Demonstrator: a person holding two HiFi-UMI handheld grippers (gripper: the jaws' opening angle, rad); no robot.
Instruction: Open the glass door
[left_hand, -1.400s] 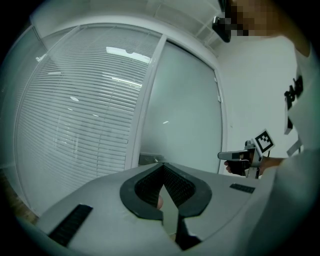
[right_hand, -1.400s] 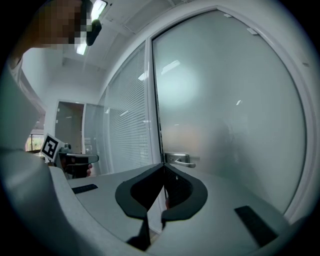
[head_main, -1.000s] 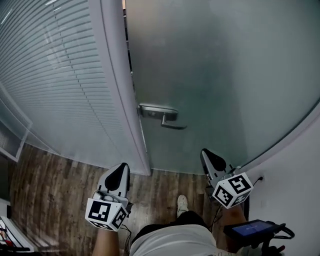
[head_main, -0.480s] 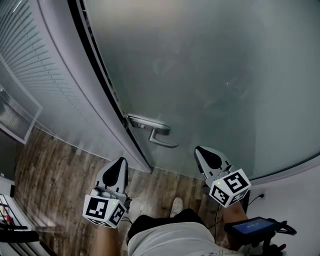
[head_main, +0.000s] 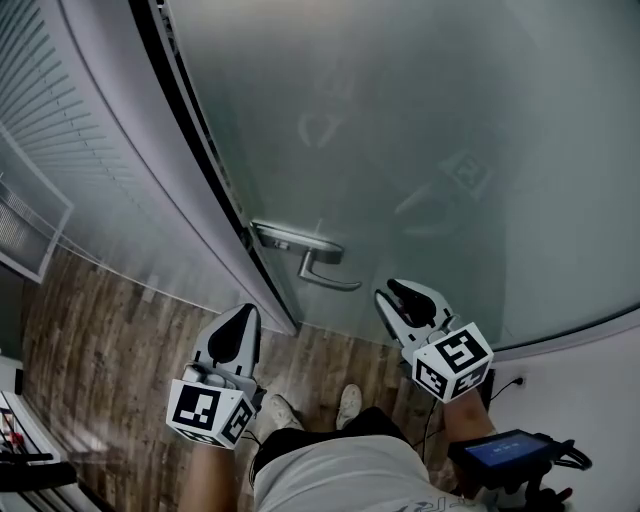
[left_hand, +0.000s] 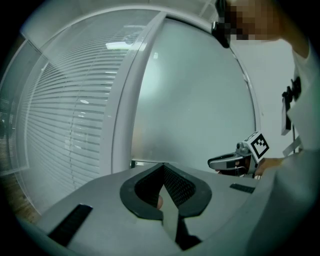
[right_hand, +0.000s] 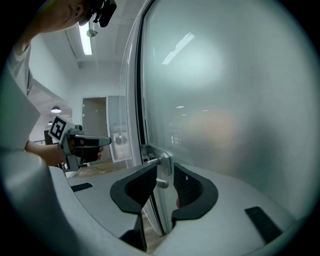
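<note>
**Right gripper nearing the handle, jaws parting**

Since a second ago both grippers are sitting closer to the door, and the right gripper (head_main: 397, 295) is now hanging just beside the free end of the handle (head_main: 297, 241), no longer well short of it. Its jaws have just been opening and are now standing narrowly apart. In the right gripper view the handle is showing in the gap ahead of them, but the pads are not pressing on anything.

The left gripper (head_main: 242, 320) is pointing at the foot of the door frame (head_main: 215, 215), its jaws meeting with nothing between them.

The frosted glass door (head_main: 430, 150) is filling the upper right of the head view, with the handle lying at its left edge. A slatted blind panel (head_main: 60, 160) is standing to the left, above the wood floor (head_main: 110, 345).
</note>
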